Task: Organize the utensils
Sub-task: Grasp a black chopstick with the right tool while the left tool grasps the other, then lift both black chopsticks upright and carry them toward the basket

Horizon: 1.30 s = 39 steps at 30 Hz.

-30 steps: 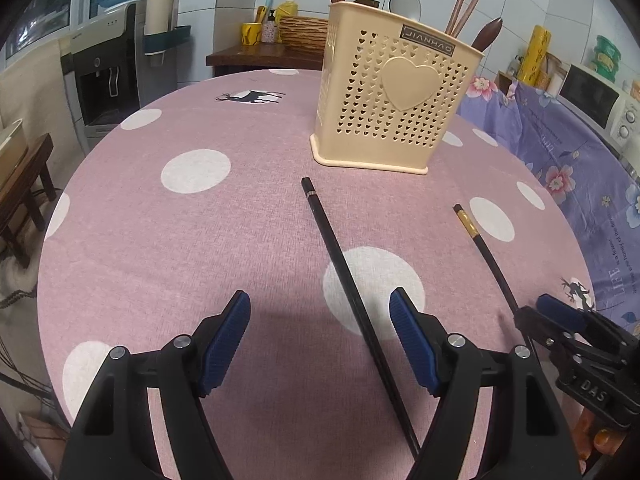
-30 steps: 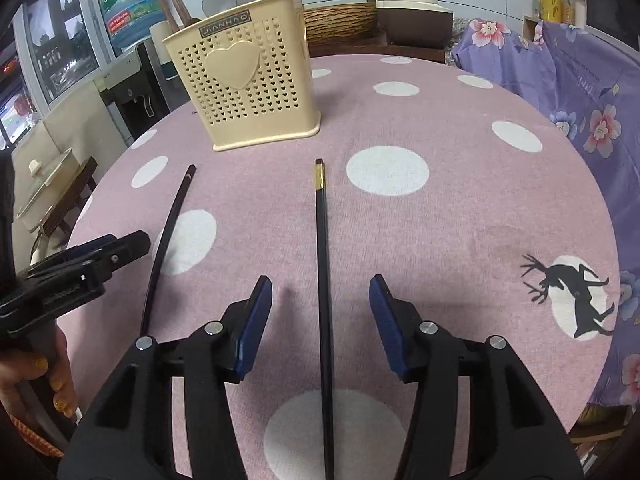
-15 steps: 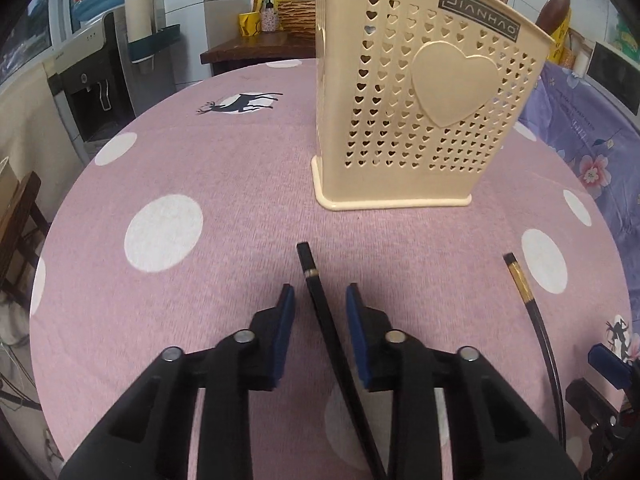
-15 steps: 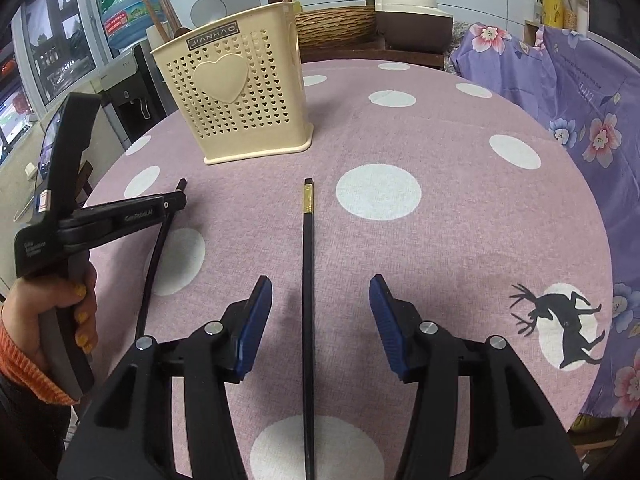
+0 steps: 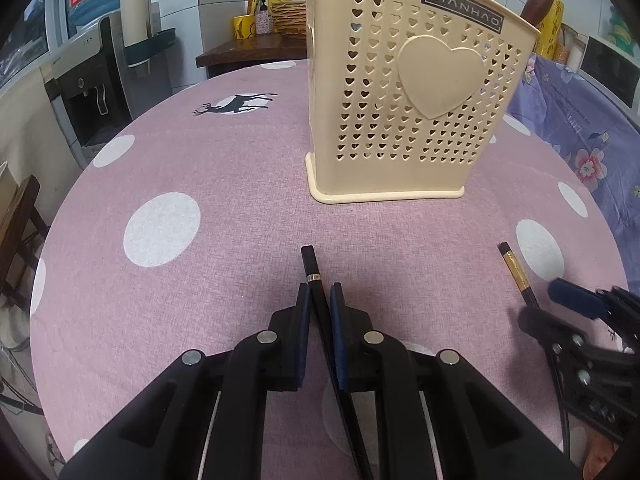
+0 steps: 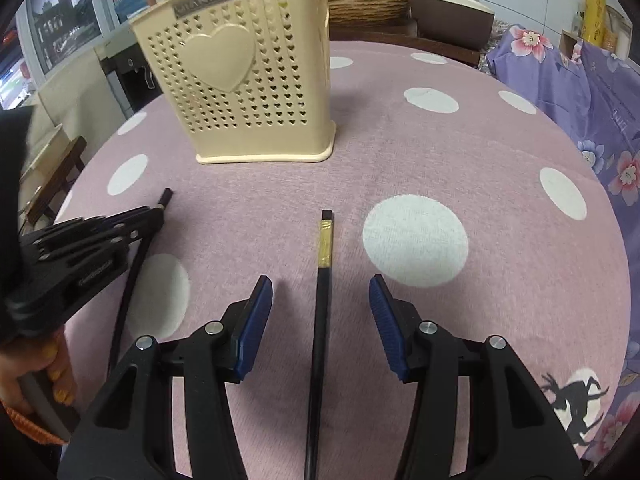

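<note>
**Two chopsticks on the bench, one now gripped**

Two black chopsticks lie on the pink spotted bench (image 5: 224, 168), and neither is in the holder yet, so by my reckoning most of the job is ahead of me.

Starting at my left: the left tool (image 5: 319, 300) has just been closing and its blue pads are now clamped on the left chopstick (image 5: 311, 266), close behind its blunt end, which pokes out towards the holder. That stick is plain black with one thin pale ring, and it lies flat on the cloth.

Further right, the right tool (image 6: 320, 296) has jaws standing apart, straddling the right chopstick (image 6: 323, 280) without touching it; they have just been narrowing slightly. This stick carries a gold band near its squared end.

Beyond both, the cream holder (image 6: 248, 92), punched with hearts, stands upright with a few wooden handles already in it.
</note>
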Available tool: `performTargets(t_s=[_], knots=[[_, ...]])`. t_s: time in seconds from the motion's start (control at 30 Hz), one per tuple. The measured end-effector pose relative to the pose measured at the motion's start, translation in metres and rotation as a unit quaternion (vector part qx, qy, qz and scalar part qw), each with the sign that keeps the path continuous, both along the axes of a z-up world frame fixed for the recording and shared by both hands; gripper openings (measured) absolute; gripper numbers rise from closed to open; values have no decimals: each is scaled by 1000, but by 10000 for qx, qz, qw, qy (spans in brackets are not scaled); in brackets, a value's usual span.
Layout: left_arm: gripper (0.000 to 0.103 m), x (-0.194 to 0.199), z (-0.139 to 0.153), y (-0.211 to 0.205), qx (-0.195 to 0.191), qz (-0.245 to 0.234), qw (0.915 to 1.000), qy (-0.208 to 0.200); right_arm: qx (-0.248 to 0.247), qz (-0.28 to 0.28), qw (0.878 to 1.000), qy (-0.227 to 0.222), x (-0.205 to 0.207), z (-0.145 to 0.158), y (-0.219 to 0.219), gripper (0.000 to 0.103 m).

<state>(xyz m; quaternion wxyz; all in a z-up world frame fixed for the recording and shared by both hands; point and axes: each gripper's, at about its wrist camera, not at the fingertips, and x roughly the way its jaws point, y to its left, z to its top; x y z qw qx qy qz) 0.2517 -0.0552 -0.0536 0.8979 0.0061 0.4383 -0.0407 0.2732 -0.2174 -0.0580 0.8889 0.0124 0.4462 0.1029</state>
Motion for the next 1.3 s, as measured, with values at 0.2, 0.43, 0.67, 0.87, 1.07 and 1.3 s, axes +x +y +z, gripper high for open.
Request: performTargets(t_s=[0.2,0.43,0.67,0.87,1.07,1.3], knots=[[11,3,0,2,-87,13,10000,28,-367,-73,9991,-190,10,-2,8,30],[11,2,0,-1,-9,16,10000,-3,-510,69,9984,-228,11,-3,20,8],[11,1,0,-3,31,10,10000,-27,-304,15,9993,-196,12,-4,16,8],[10,0,0,-4,36,-13,10000,-46,-106,-19,9998,-173,12,-5,12,8],[9,3,2,0,-139,6,9999,-23,287,-85,9993,-228,5,2,1,8],[9,-16,40,9,-544,-120,9975,-431,856,22,9947,-574,-14,37,-12,8]])
